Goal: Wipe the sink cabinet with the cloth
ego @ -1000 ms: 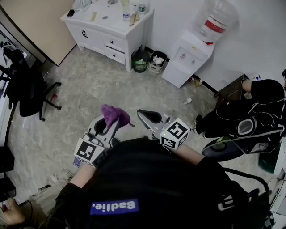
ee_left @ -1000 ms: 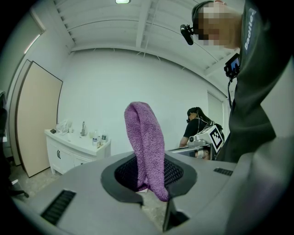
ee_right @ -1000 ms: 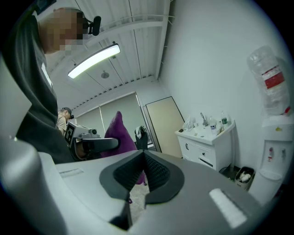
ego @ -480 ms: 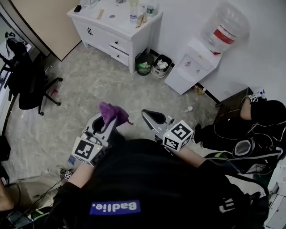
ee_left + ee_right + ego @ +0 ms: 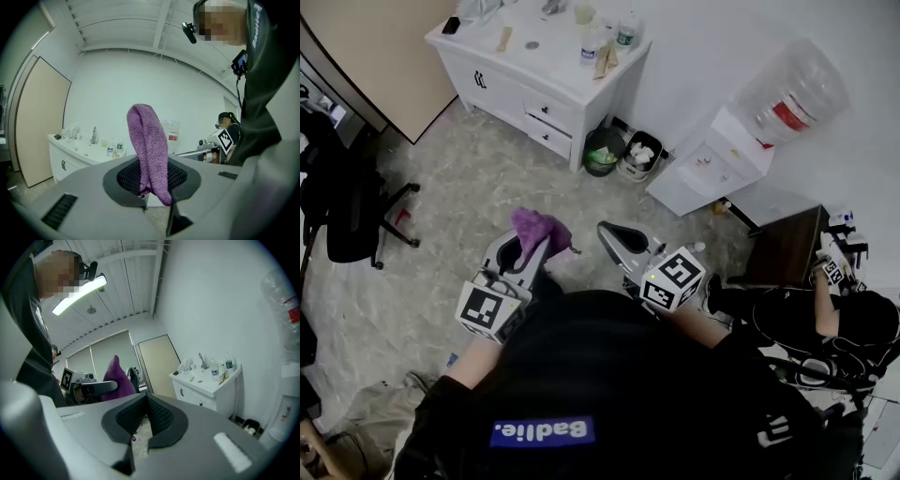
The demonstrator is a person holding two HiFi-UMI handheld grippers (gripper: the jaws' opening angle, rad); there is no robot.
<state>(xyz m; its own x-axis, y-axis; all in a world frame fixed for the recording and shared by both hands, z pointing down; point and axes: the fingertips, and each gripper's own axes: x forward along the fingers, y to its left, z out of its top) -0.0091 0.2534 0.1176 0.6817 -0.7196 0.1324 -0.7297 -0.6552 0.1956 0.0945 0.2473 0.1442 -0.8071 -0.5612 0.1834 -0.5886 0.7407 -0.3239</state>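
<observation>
Purple cloth stands bunched, clamped in the left gripper. The right gripper has its jaws together, empty. The sink cabinet is well ahead of both, so step close and press the cloth flat against it.

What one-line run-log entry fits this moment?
left gripper: shut on cloth | right gripper: shut, empty | sink cabinet: across the room, not reached

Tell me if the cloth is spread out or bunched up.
Bunched up: the purple cloth stands as a narrow folded wad pinched between the left tool's jaws.
</observation>
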